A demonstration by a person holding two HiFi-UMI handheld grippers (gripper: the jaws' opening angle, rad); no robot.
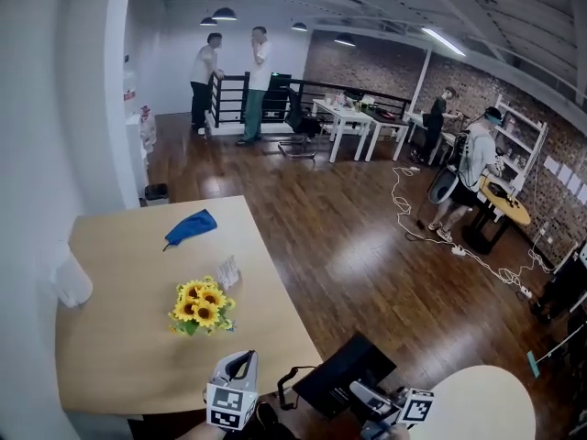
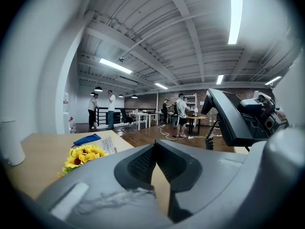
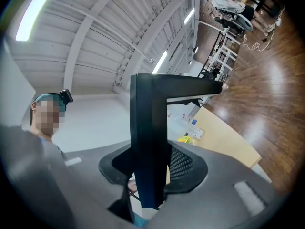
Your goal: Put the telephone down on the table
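Head view crops the hands at the bottom edge. The telephone [image 1: 341,374] is in the air just off the table's [image 1: 119,337] near corner, its lower end hidden. Right claw [image 3: 152,150] is clamped partway open on the telephone's black body; left claw [image 2: 155,144] has its tips together, nothing between.

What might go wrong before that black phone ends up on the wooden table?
The telephone is pinched at one edge by the right tongs, over the floor rather than the table; it might slip and fall. Its dangling cord might catch the table's edge. The sunflowers stand near the closest side, so a careless set-down may knock them over.
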